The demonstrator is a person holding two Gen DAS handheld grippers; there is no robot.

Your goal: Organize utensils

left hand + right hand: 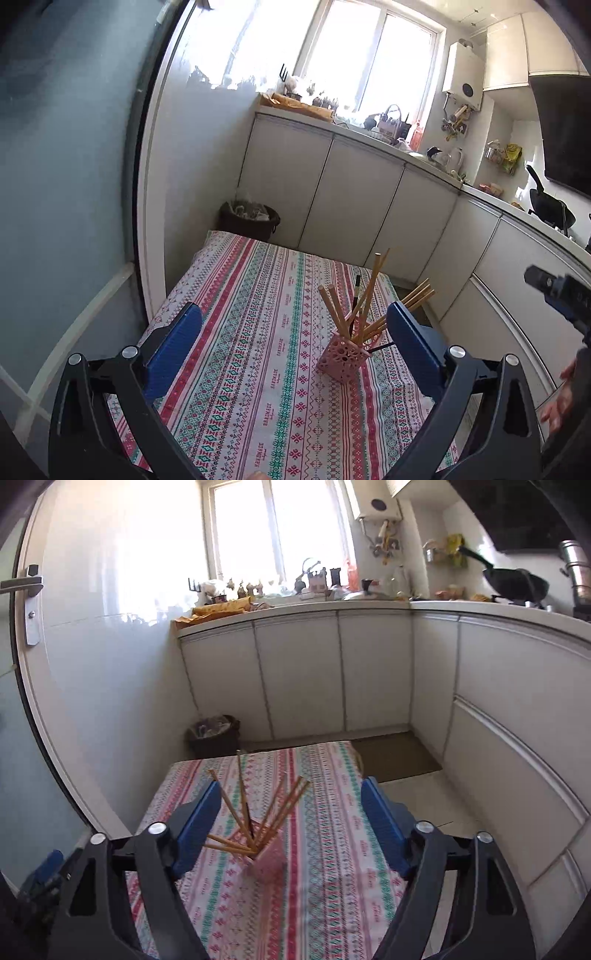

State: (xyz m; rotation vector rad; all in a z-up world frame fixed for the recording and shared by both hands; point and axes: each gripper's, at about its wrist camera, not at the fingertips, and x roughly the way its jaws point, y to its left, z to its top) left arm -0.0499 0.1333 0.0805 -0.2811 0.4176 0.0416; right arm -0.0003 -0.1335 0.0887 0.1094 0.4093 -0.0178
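Observation:
A pink perforated holder (342, 357) stands on the patterned tablecloth (251, 332), with several wooden chopsticks (369, 295) and a dark one fanned out of it. My left gripper (295, 339) is open and empty, held above the cloth with the holder between its fingers' line, nearer the right finger. In the right wrist view the holder (269, 860) and chopsticks (266, 812) sit near the left finger of my right gripper (291, 812), which is open and empty above the table. The right gripper's body also shows at the left wrist view's right edge (557, 291).
White kitchen cabinets (351, 199) and a cluttered counter (332, 598) run behind and to the right of the table. A dark waste bin (249, 219) stands on the floor past the table's far edge. A door with a handle (26, 590) is at left.

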